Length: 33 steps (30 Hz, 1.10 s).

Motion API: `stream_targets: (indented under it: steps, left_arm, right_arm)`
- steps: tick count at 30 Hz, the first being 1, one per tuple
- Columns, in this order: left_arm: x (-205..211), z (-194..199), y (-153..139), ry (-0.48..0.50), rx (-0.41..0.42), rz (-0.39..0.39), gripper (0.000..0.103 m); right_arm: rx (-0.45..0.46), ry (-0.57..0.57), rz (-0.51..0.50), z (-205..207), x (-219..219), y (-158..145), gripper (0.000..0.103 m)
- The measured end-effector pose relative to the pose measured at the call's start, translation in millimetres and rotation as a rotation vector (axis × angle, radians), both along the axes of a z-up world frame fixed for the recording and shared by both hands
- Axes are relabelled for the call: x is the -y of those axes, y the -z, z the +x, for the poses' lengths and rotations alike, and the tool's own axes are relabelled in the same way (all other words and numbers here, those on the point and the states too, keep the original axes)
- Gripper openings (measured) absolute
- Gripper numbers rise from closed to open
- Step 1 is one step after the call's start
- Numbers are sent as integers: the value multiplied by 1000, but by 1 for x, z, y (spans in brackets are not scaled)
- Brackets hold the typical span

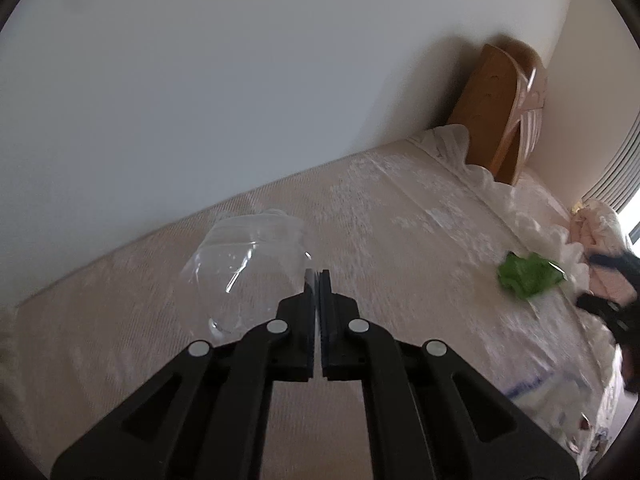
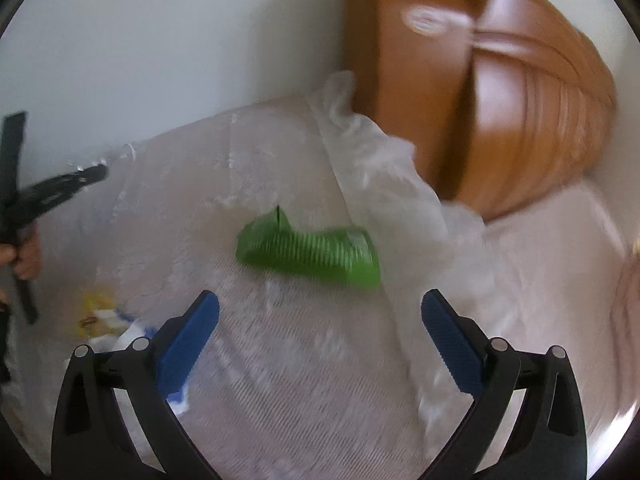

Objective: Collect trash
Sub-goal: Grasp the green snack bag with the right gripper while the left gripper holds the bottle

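Observation:
A crushed green plastic bottle lies on the pale bedspread, just ahead of my right gripper, which is open and empty. It also shows in the left wrist view at the right. A clear plastic bag hangs from my left gripper, whose jaws are shut on the bag's edge. The bag holds yellow and blue-white trash in the right wrist view, with my left gripper at its top.
A wooden headboard stands against the white wall at the bed's far end. Ruffled white bedding and a pinkish pillow lie near it. Window blinds are at the right.

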State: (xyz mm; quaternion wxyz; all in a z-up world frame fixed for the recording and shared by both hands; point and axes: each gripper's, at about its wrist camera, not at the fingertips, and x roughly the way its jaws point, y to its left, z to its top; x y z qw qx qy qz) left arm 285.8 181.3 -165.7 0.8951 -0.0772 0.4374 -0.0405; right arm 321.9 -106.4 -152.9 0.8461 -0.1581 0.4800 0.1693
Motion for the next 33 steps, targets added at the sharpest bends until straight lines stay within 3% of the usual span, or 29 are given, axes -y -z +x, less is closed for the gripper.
stream_targets:
  steps: [6, 8, 10, 14, 15, 16, 17, 18, 22, 26, 30, 32, 33]
  left_arm:
    - [-1, -41, -19, -26, -6, -8, 2]
    - [-1, -48, -21, -32, -8, -3, 2]
    - [0, -53, -23, -46, -14, -3, 2]
    - [-3, -59, -21, -81, -16, -26, 2]
    - [-5, -62, -22, -86, -16, -26, 2]
    - [-7, -63, -23, -94, -18, -32, 2]
    - [-7, -63, -23, -98, -20, -37, 2]
    - [-9, -64, -24, -102, -21, -41, 2]
    - [-8, -69, -31, -110, -9, -26, 2]
    - [-3, -79, -41, -112, 6, -30, 2]
    - [8, -97, -56, -100, 26, -1, 2]
    - [17, -108, -65, -83, 34, 4, 2]
    - [23, -116, -70, -69, 39, 6, 2]
  right_arm:
    - [4, -366, -262, 9, -34, 7, 95]
    - [-6, -491, -397, 8, -42, 18, 95]
    - [-29, -548, -460, 12, -48, 28, 94]
    - [-117, -573, -480, 28, -57, 43, 73]
    - [-154, -557, -466, 33, -60, 47, 61]
    - [-184, -538, -430, 39, -61, 45, 58]
    - [-208, -516, -410, 42, -61, 45, 44]
    - [-205, -510, -407, 43, -62, 44, 38]
    - [-206, -450, -320, 40, -61, 33, 32]
    - [-183, -354, -156, 28, -51, 11, 31]
    - [-122, -206, 115, -13, -23, -27, 31]
    - [-99, -175, 172, -28, -17, -38, 31]
    - [-73, -133, 254, -56, -1, -51, 31]
